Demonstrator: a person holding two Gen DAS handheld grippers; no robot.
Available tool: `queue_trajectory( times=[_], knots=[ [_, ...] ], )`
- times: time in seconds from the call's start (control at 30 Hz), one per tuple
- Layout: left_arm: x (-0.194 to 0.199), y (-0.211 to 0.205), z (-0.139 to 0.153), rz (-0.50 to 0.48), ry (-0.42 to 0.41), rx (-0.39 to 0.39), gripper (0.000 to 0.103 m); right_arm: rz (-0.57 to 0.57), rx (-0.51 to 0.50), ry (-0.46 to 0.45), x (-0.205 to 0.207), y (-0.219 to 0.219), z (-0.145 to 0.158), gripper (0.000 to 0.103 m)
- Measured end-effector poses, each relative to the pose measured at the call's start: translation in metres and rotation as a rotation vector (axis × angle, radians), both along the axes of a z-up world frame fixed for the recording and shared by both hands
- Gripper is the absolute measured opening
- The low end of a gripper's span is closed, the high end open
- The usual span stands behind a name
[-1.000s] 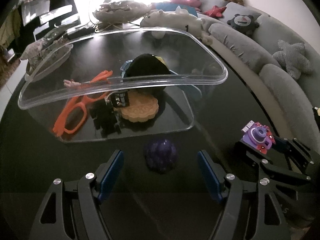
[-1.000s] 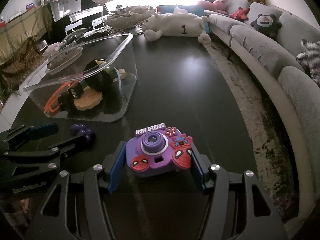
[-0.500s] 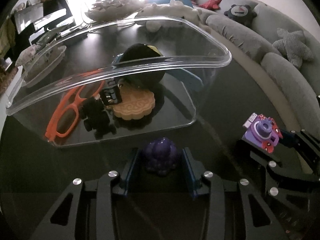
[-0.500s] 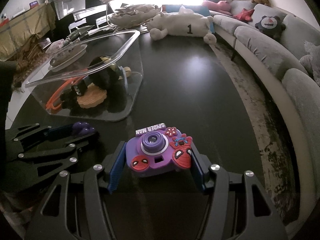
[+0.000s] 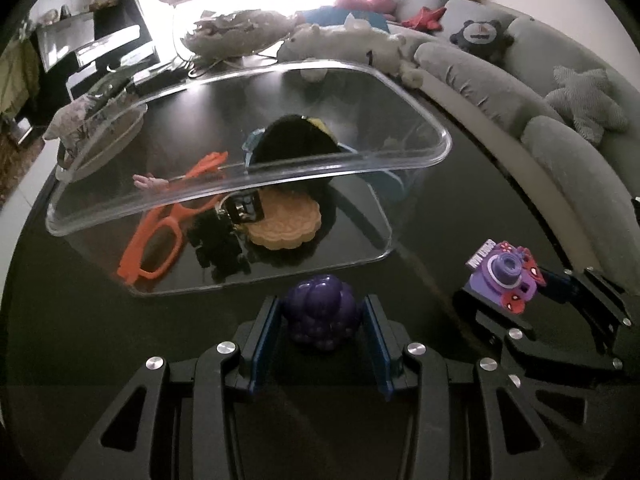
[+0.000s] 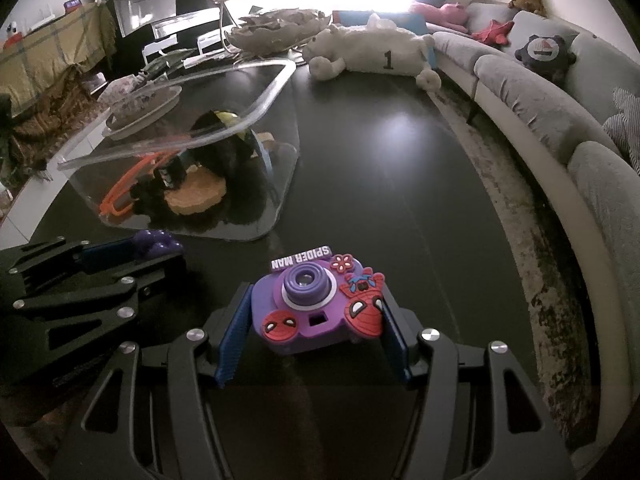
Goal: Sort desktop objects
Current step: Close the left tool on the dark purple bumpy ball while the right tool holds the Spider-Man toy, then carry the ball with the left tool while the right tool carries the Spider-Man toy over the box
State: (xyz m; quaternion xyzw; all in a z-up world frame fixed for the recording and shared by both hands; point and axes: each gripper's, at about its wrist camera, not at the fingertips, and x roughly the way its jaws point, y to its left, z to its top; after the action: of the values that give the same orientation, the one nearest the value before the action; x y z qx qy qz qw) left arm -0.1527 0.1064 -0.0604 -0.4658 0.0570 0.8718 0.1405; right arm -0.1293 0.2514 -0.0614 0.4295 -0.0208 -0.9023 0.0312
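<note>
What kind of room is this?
Most likely a home living room: a long grey sofa with cushions, plush toys like the white one, and a dark table in front.

Beyond the dark table we see a grey curved sofa with a star-shaped cushion and a round dark cushion. We also find a white plush toy (marked "1") lying beside a shell-shaped bowl.
</note>
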Motion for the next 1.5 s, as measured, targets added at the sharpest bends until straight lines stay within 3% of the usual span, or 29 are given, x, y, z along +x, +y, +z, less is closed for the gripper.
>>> queue_trajectory(
  times=[0.57, 0.93, 1.5],
  knots=[
    [0.025, -0.051, 0.036, 0.053, 0.045, 0.054, 0.038, 0.037, 0.018, 0.055, 0.009, -0.043, 0.036, 0.056],
    [0.049, -0.088, 0.072, 0.093, 0.139, 0.088, 0.038, 0.078, 0.027, 0.118, 0.022, -0.074, 0.069, 0.056],
    [0.031, -0.106, 0.107, 0.126, 0.192, 0.087, 0.038, 0.103, 0.036, 0.158, 0.017, -0.091, 0.106, 0.056]
  ],
)
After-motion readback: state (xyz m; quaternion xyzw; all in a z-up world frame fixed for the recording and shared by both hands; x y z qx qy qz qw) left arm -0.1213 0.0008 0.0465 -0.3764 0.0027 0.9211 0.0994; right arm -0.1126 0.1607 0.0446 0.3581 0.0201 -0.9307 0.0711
